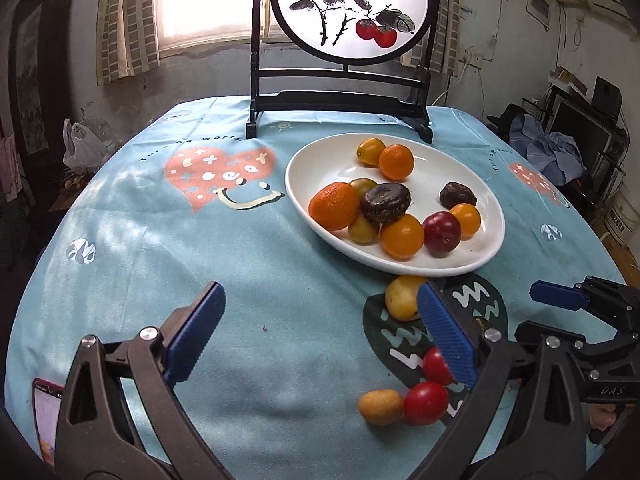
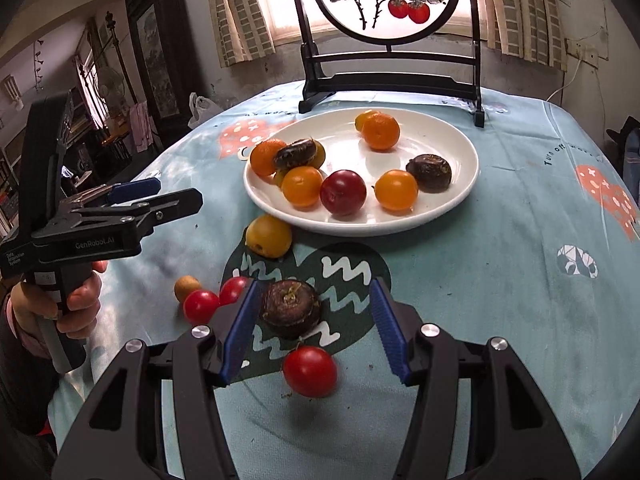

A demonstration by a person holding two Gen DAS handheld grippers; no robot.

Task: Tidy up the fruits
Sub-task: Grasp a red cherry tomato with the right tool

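A white plate [image 1: 332, 160] [image 2: 452, 196] holds several fruits: oranges, a red plum [image 2: 343, 192] and dark brown ones. Loose on the blue tablecloth lie a yellow fruit [image 1: 402, 298] [image 2: 268, 236], a small tan fruit [image 1: 380, 406] [image 2: 186, 287], two cherry tomatoes [image 1: 426, 402] [image 2: 201, 305], a dark brown fruit [image 2: 291, 307] and another tomato [image 2: 310, 371]. My right gripper [image 2: 314, 326] is open, its jaws either side of the dark brown fruit. My left gripper [image 1: 320, 336] is open and empty over bare cloth, left of the loose fruits.
A black stand with a round painted screen [image 1: 352, 8] [image 2: 386, 0] stands behind the plate. A phone [image 1: 46, 420] lies at the table's near left edge. The right gripper shows in the left wrist view [image 1: 568, 300], the left in the right wrist view [image 2: 160, 196].
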